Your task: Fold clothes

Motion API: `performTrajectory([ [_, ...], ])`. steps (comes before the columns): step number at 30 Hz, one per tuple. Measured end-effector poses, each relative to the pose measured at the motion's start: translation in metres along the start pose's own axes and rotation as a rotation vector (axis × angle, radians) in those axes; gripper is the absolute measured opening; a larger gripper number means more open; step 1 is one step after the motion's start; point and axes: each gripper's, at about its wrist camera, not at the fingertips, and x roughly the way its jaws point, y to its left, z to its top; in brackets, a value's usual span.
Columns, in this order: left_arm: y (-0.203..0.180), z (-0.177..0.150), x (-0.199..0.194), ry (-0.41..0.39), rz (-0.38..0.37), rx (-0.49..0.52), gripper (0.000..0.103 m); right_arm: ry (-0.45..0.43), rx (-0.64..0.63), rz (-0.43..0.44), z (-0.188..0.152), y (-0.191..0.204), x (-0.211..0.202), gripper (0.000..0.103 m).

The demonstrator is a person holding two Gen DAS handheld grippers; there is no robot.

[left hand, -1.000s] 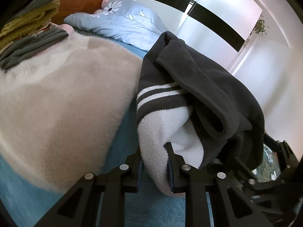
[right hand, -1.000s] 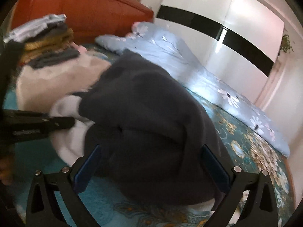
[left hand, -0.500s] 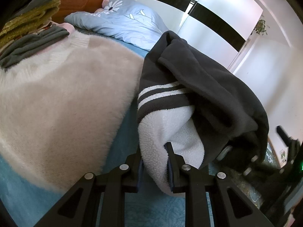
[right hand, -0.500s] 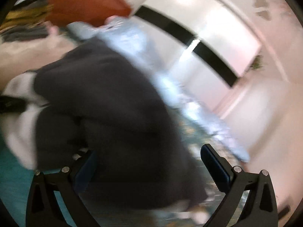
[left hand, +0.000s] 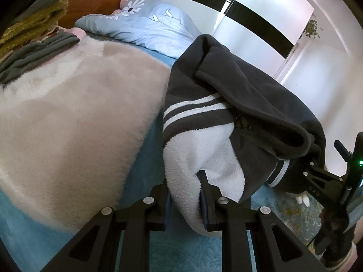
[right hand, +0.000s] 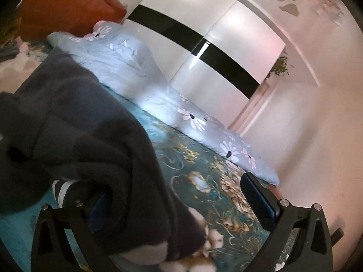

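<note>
bed: teal bedspread with a gold floral print [right hand: 204, 181]; all items are carried on it.
quilt: pale blue quilt with white daisies [right hand: 127, 68], bunched along the far edge of the bed, clear of the work.
blanket: cream fluffy plush blanket [left hand: 74, 122], spread flat just beside the garment.
stack: pile of folded olive and grey clothes [left hand: 34, 34], at the head end near the orange headboard.
garment: dark grey fleece jacket with white pile lining and white-striped cuffs [left hand: 254, 113], bunched and partly raised off the bedspread, in the middle of the bed.
left tool [left hand: 185, 195]: clamped on the white-lined edge of the jacket; pads are pressed into the fleece.
right tool [right hand: 181, 201]: jaws stand wide; dark fleece is draped over one finger, nothing pinched. Far finger is over bare bedspread.
step: judged as mid-fold; one edge is pinned, the bulk not yet laid over.
next: a second edge likely to be gripped by the right tool, then drawn taut and laid flat. Slippage of thick fleece is to be watched.
</note>
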Motion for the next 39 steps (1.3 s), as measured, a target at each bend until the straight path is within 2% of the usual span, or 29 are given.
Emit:
performTrajectory([
  [3, 0.000, 0.000, 0.000, -0.012, 0.011, -0.001, 0.022, -0.012, -0.004, -0.012, 0.003, 0.007, 0.003, 0.103],
  [8, -0.020, -0.005, -0.018, -0.094, 0.083, 0.049, 0.014, -0.098, 0.014, -0.121, 0.006, -0.017, 0.007, 0.103],
  [14, -0.034, -0.006, -0.068, -0.268, 0.149, 0.062, 0.011, -0.244, 0.059, -0.293, 0.020, -0.077, -0.003, 0.103],
  [18, -0.032, -0.009, -0.109, -0.381, 0.171, 0.041, 0.011, -0.255, 0.140, -0.375, 0.019, -0.134, 0.004, 0.103],
  [22, -0.033, -0.010, -0.133, -0.438, 0.187, 0.019, 0.010, -0.263, 0.189, -0.451, 0.012, -0.179, 0.014, 0.103],
  [25, -0.040, -0.005, -0.147, -0.476, 0.208, 0.015, 0.009, -0.306, 0.187, -0.510, 0.004, -0.203, 0.012, 0.103],
  [28, -0.058, 0.007, -0.168, -0.539, 0.217, 0.024, 0.008, -0.366, 0.200, -0.562, 0.002, -0.228, -0.005, 0.103],
  [32, -0.102, 0.013, -0.225, -0.673, 0.224, 0.077, 0.008, -0.476, 0.252, -0.636, 0.013, -0.270, -0.045, 0.103],
  [36, -0.137, 0.010, -0.292, -0.811, 0.219, 0.121, 0.008, -0.557, 0.357, -0.612, 0.018, -0.329, -0.107, 0.103],
  [39, -0.149, 0.013, -0.331, -0.848, 0.185, 0.141, 0.008, -0.598, 0.400, -0.557, 0.014, -0.370, -0.158, 0.103],
])
